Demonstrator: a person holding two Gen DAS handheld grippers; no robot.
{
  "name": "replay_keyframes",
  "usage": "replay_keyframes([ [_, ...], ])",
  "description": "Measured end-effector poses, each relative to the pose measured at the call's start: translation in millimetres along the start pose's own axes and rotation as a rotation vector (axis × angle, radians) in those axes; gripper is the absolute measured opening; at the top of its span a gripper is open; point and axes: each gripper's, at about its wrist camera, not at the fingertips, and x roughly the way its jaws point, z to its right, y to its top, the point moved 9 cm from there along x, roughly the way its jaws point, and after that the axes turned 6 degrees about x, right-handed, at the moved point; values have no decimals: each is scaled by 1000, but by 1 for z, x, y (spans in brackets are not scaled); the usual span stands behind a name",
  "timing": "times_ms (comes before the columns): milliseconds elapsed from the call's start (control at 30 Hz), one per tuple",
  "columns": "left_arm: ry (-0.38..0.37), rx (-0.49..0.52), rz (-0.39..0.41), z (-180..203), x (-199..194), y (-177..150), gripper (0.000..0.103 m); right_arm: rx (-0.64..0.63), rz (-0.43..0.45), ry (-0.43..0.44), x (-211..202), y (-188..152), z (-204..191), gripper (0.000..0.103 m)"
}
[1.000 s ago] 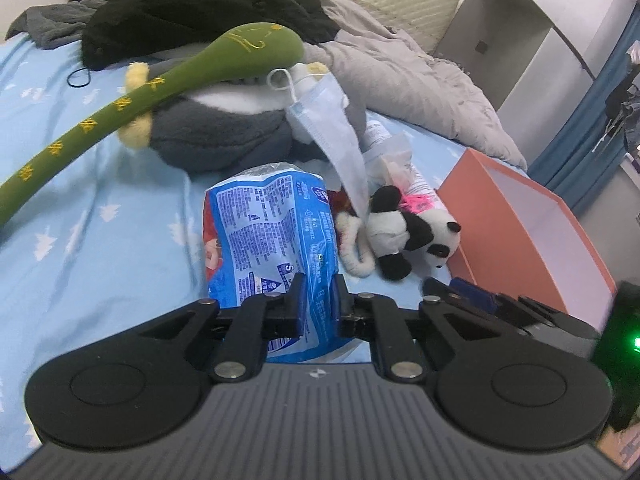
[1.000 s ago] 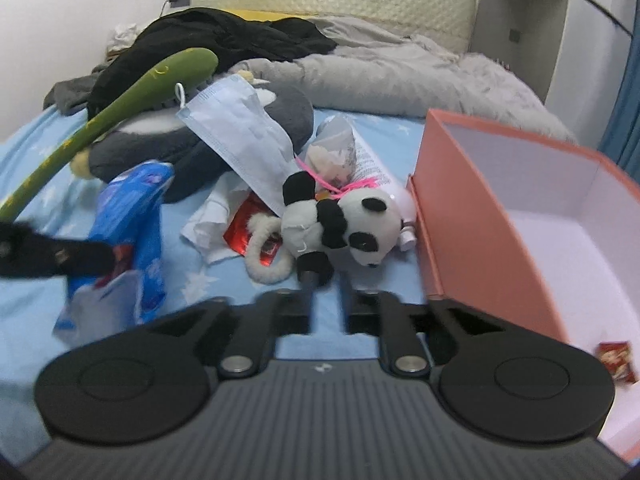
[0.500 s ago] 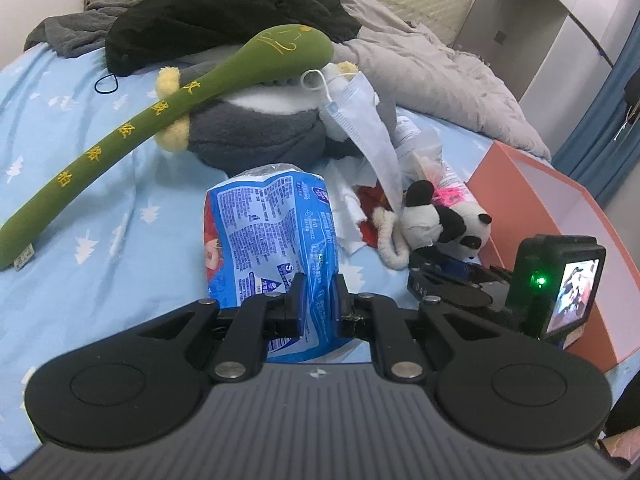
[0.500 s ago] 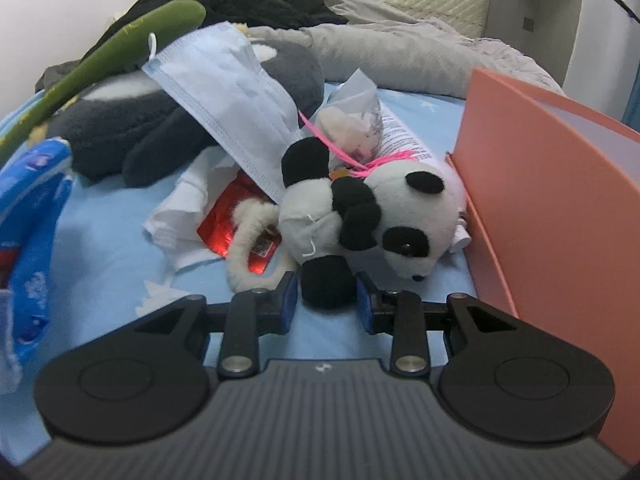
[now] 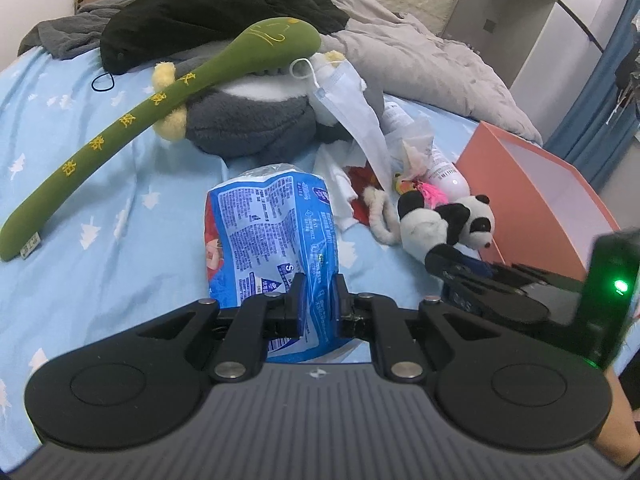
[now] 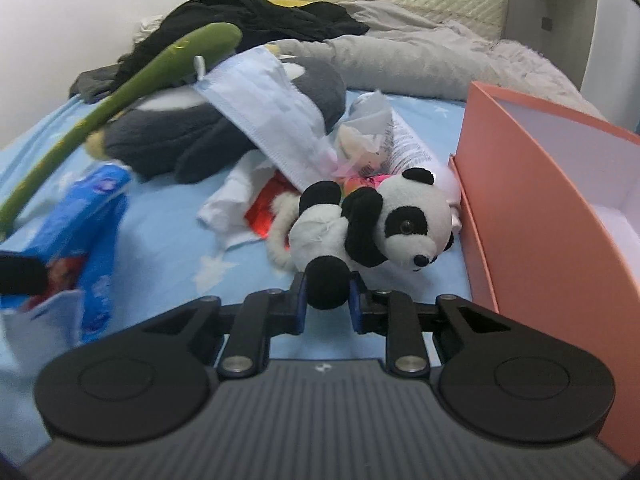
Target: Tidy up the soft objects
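The panda plush [image 6: 372, 224] lies on the blue bed sheet [image 6: 168, 248], just beside the pink box [image 6: 532, 208], with one black foot pinched in the right claw [image 6: 326, 304], jaws narrow around it. The left claw [image 5: 318, 300] is closed on the blue plastic pack [image 5: 272, 232], held upright over the bed. Judgement: a foot alone is a shallow hold; lift slowly and clear the box wall before releasing inside. Both claws point forward, low over the bed, the right one nearly level with the plush. A face mask [image 6: 264, 120] drapes behind.
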Motion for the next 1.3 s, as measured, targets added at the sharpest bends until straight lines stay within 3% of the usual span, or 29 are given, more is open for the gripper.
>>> replay_keyframes([
  [533,-96,58,-37,28,-26,-29,15,47,-55,61,-100,-42,-3,25],
  [867,-116,41,-72,29,-8,-38,16,185,-101,34,-111,-61,17,29],
  [967,-107,15,-90,23,0,-42,22,234,-93,25,-112,-60,19,33],
  [1000,-112,8,-87,22,2,-43,30,233,-84,21,-114,-60,18,34],
  [1033,-106,8,-89,21,4,-43,45,236,-79,18,-114,-59,17,42],
  [1067,-89,11,-90,19,5,-45,50,252,-78,14,-114,-60,16,53],
  [1133,-75,20,-84,17,7,-47,55,306,-81,12,-114,-61,18,61],
  [1300,-59,14,-91,9,15,-52,74,463,-81,-35,-112,-59,33,69],
])
